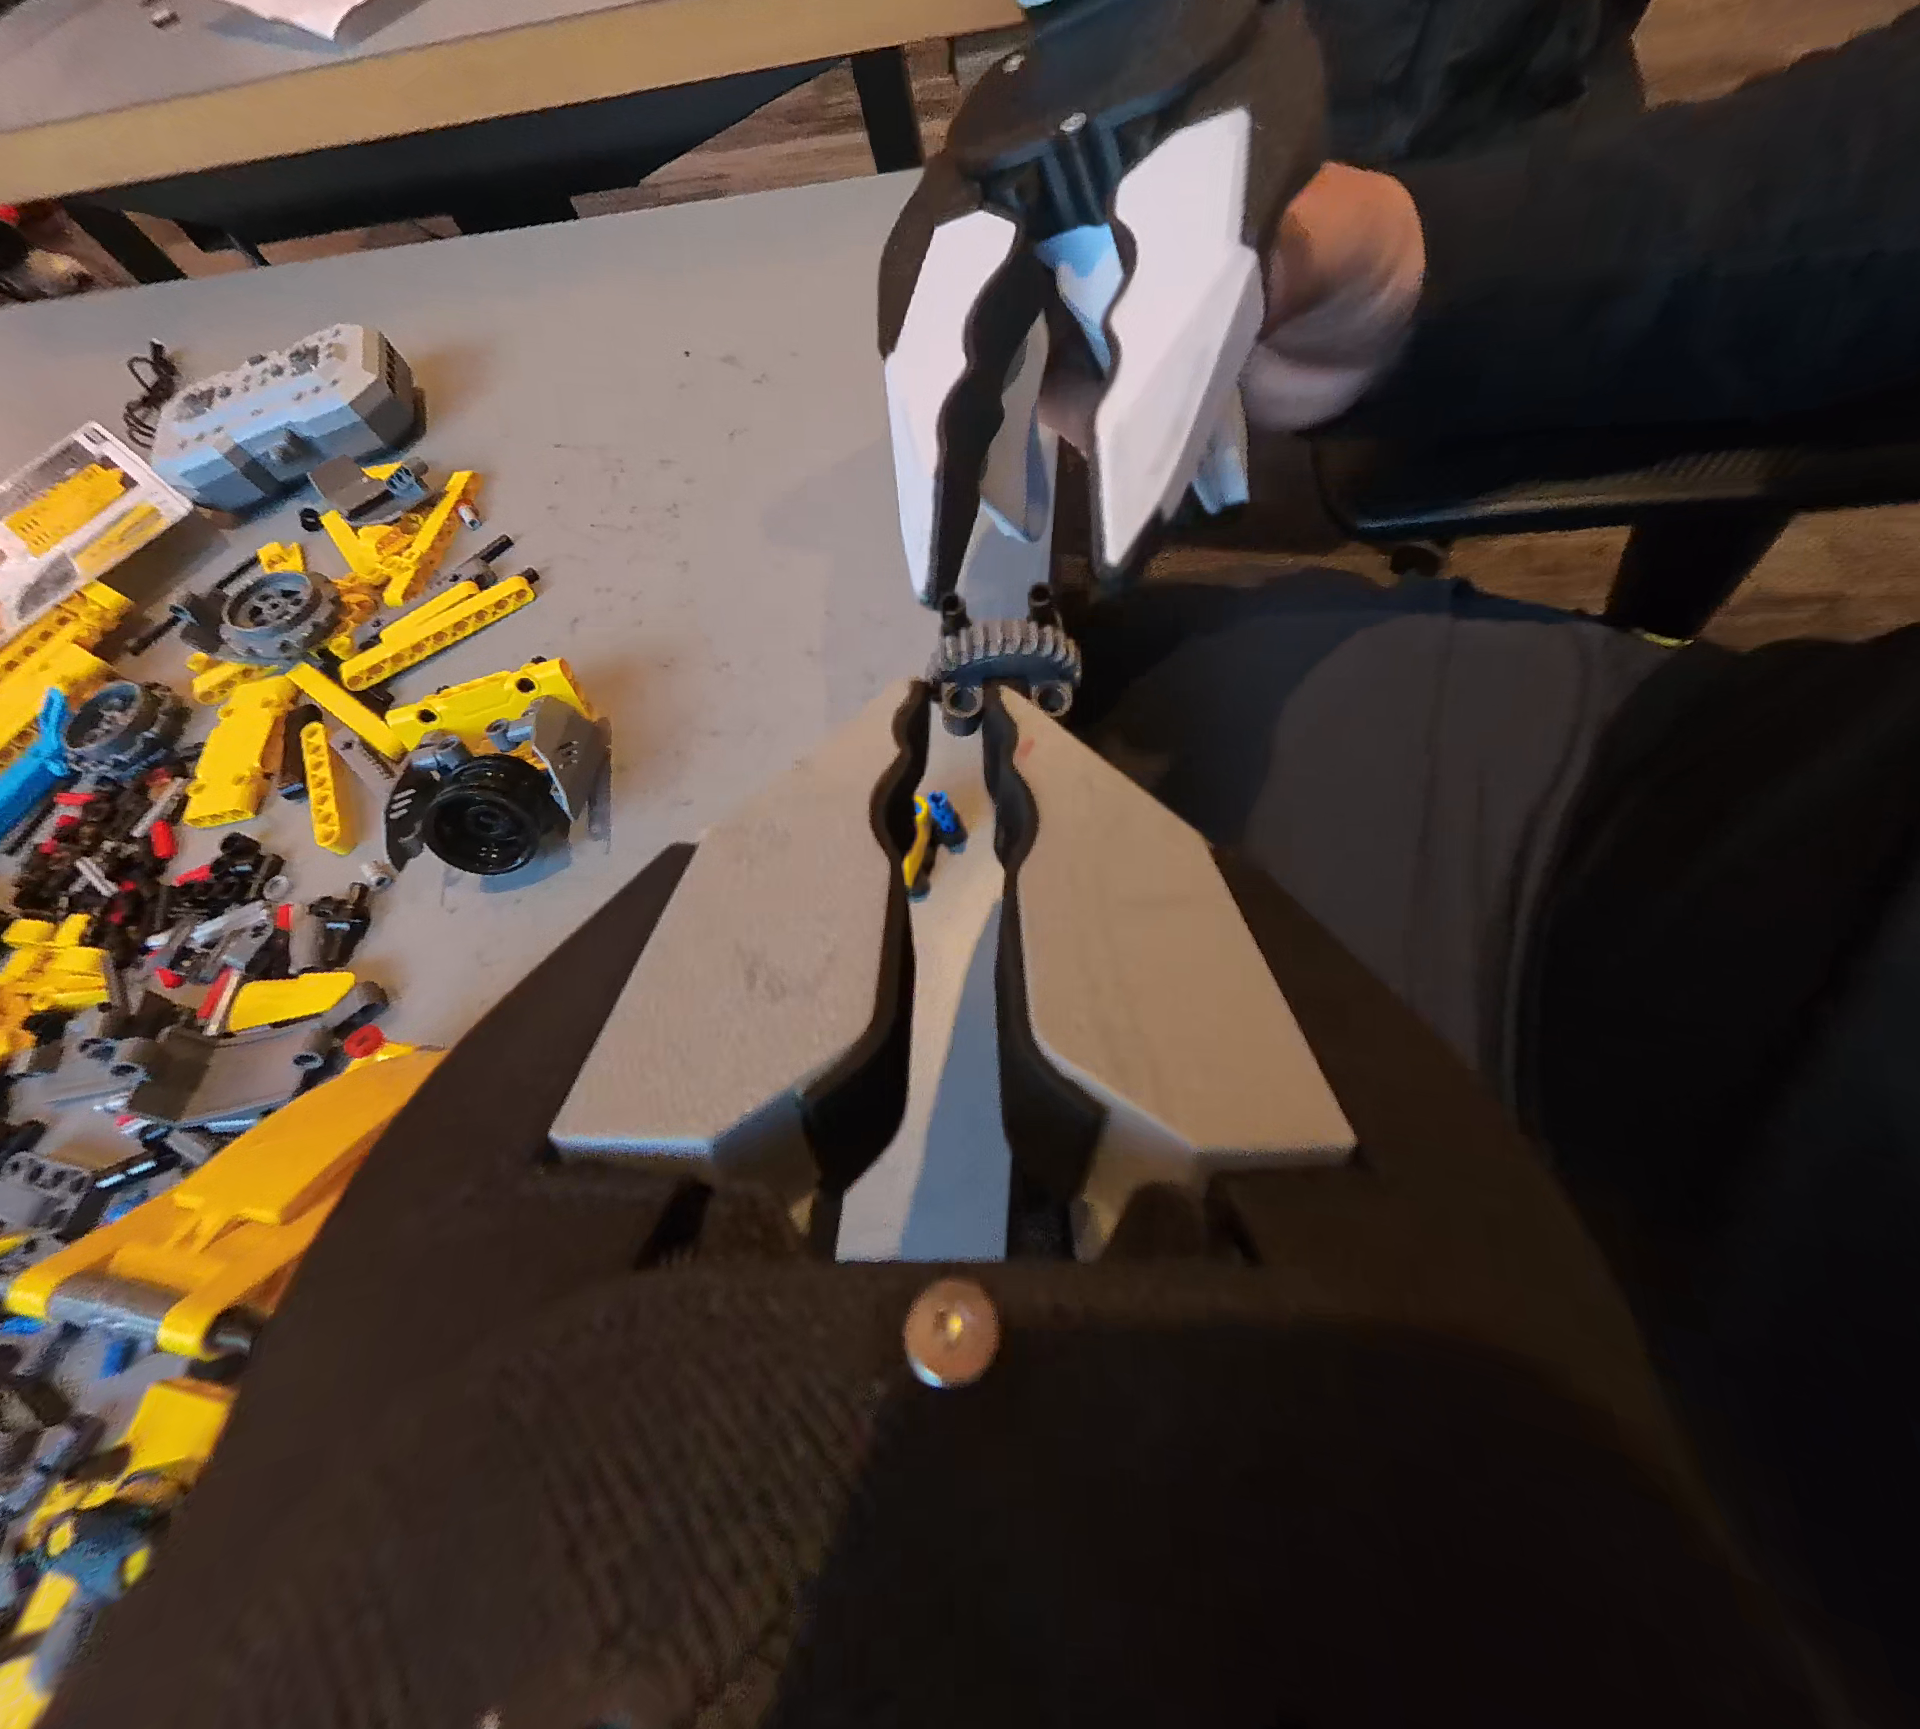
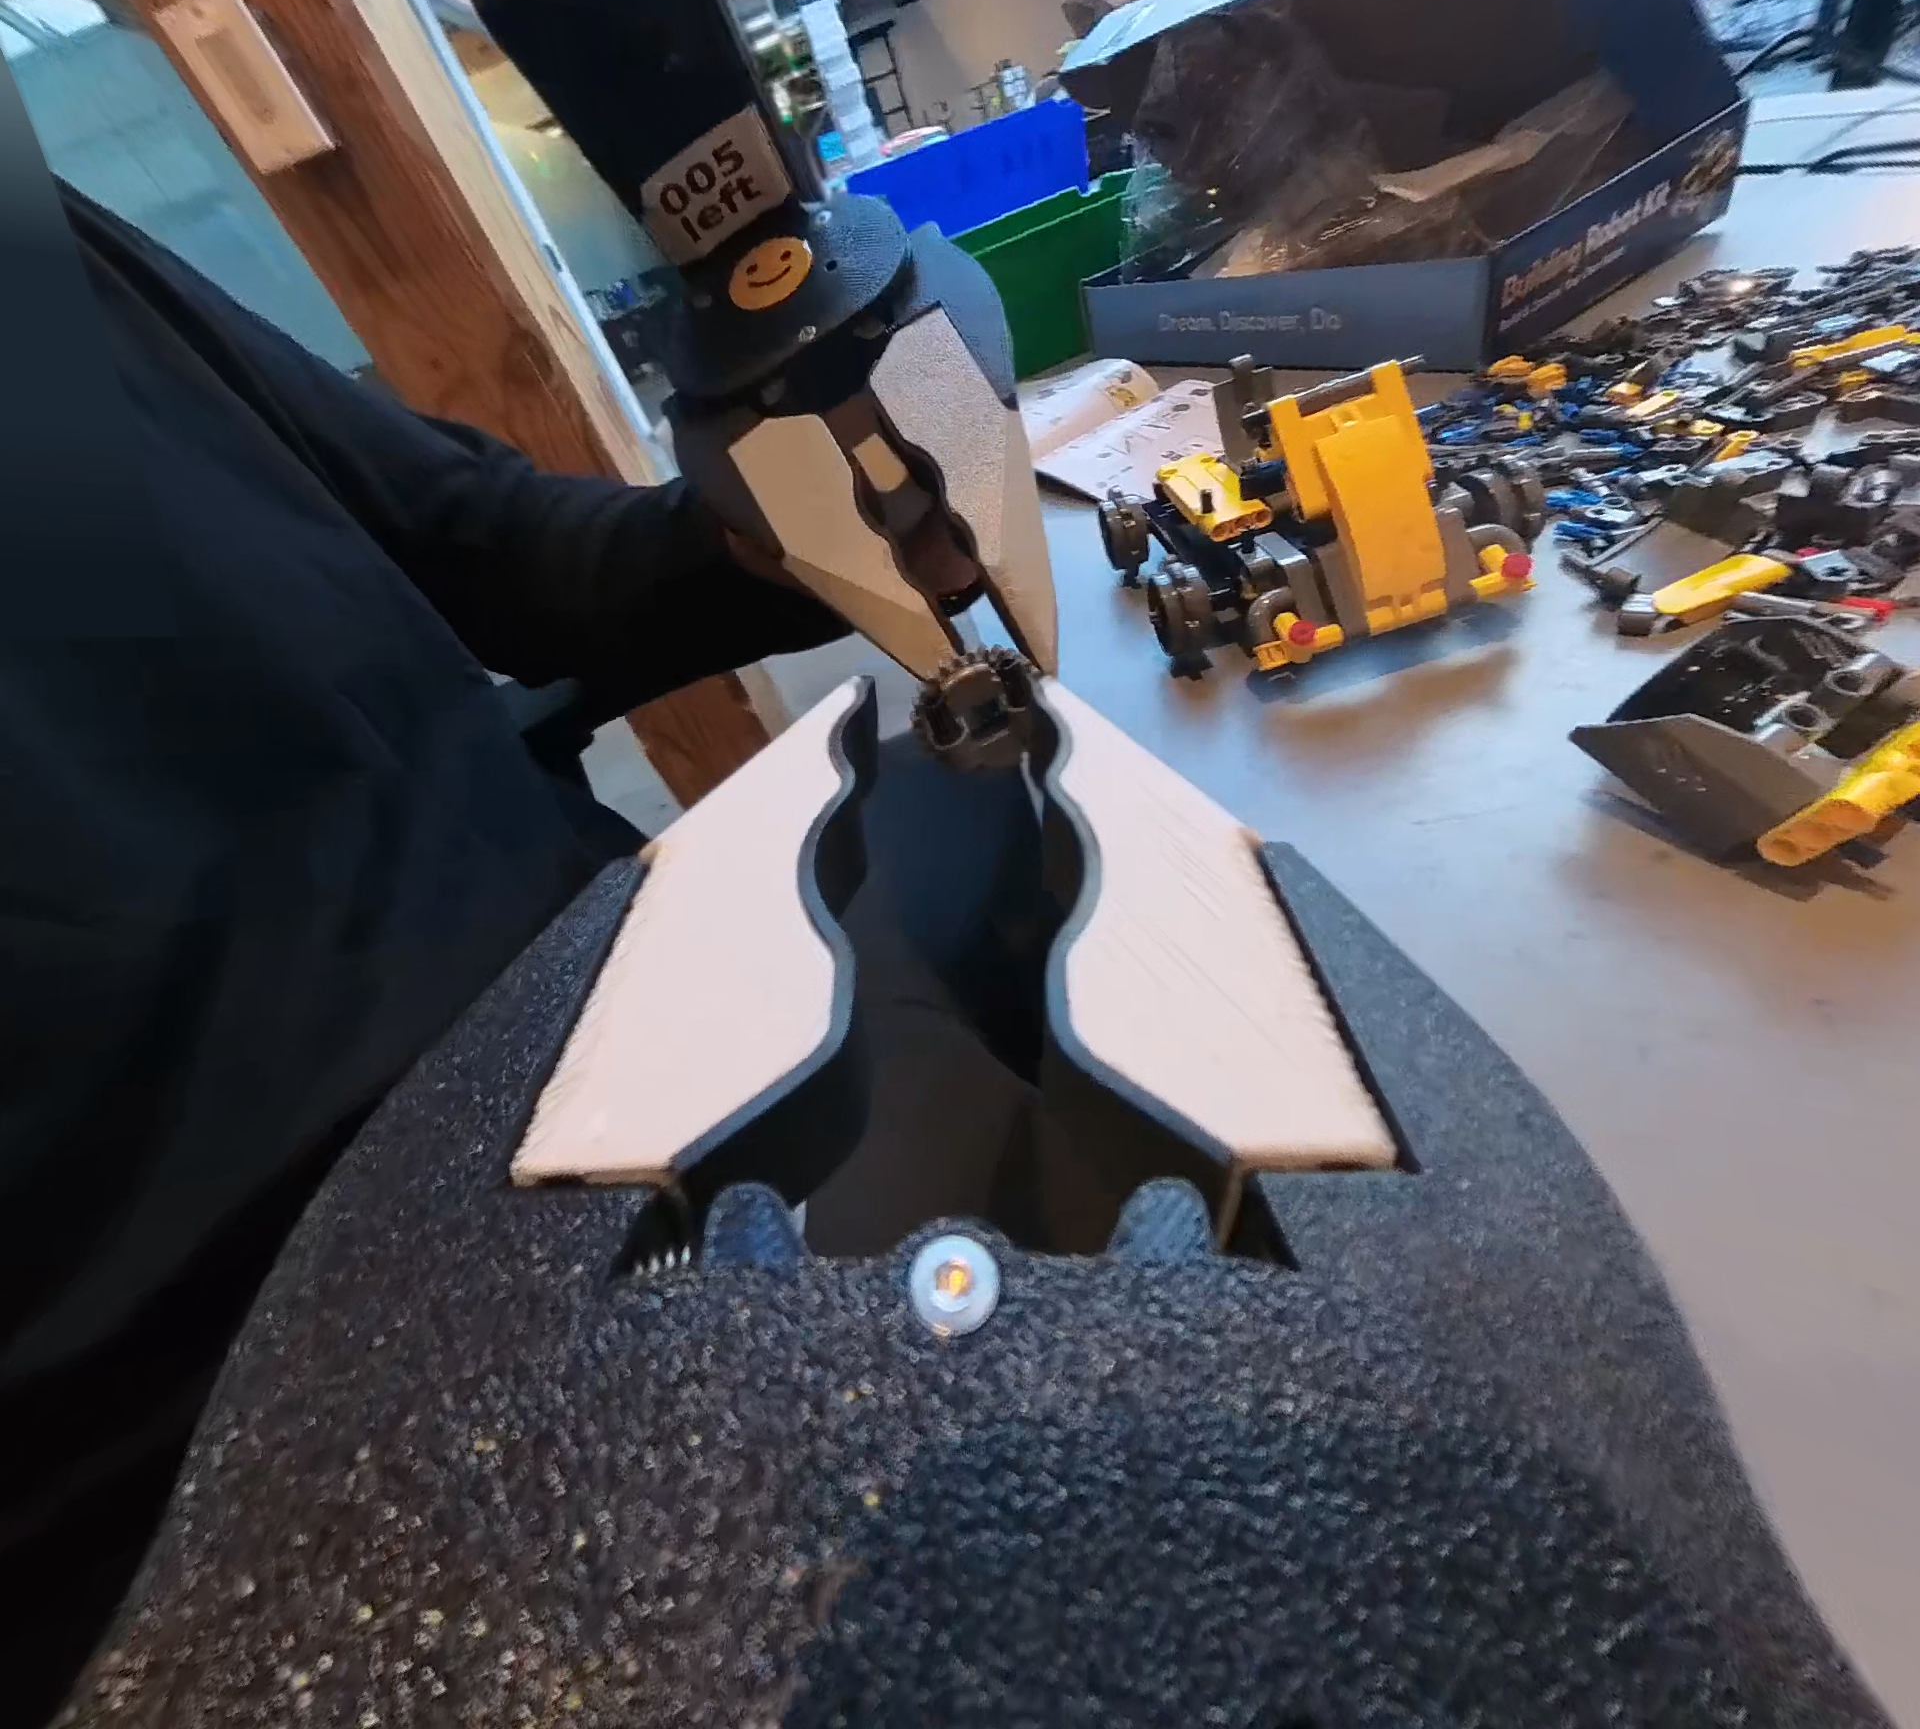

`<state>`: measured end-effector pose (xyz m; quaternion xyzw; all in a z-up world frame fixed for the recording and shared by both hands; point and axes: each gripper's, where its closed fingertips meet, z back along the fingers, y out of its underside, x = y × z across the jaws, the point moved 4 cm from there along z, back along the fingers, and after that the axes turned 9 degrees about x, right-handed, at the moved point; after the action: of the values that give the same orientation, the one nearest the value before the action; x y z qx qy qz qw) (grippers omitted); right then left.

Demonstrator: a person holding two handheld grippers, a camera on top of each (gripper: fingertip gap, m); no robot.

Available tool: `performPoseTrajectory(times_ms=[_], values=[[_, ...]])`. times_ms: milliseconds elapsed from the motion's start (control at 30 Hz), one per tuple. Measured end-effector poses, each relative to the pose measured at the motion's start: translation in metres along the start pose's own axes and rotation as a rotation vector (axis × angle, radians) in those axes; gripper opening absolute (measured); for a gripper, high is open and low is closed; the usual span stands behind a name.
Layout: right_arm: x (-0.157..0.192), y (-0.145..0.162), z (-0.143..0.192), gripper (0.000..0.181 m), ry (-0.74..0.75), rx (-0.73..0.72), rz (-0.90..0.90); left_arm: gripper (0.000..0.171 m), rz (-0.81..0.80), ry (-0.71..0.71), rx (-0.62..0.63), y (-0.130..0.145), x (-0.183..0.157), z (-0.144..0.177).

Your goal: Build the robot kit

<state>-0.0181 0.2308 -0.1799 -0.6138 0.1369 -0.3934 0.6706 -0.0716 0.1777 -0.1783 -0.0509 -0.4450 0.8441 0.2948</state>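
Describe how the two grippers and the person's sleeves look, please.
Both the left gripper and the right gripper have a black, rough-grained body, one silver screw in the middle, and two pale wedge fingers with wavy black inner edges. Each black handle carries a pale label; the left one also has an orange smiley badge. The sleeves are dark.

Opposed close wrist views, sharing gear [image 1: 1004, 653], table [image 1: 665, 349]

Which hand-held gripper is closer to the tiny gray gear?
Left, by a hair. The left hand-held gripper pinches the gear between its tips. The right hand-held gripper is open at the gear's other side, one finger at its edge.
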Motion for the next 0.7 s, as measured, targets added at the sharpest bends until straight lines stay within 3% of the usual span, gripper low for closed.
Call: performPoseTrajectory(times_ms=[200,267,400,567,700], values=[[0.001,0.002,0.002,0.021,0.005,0.022,0.024,0.007,-0.019,-0.002,0.001,-0.002,-0.004,-0.001],[0.004,0.002,0.002,0.0,0.024,0.041,0.08,0.007,0.049,0.03,-0.019,-0.002,0.0,0.0],[0.007,0.005,-0.001,0.0,0.177,0.132,0.245,0.006,0.12,0.056,-0.027,0.002,0.008,0.001],[0.005,0.001,0.0,0.022,0.192,0.119,0.182,0.005,0.068,0.012,0.015,0.006,0.006,-0.003],[0.006,0.001,-0.002,0.009,0.241,0.144,0.263,0.006,0.04,-0.009,0.045,0.005,0.003,-0.006]])
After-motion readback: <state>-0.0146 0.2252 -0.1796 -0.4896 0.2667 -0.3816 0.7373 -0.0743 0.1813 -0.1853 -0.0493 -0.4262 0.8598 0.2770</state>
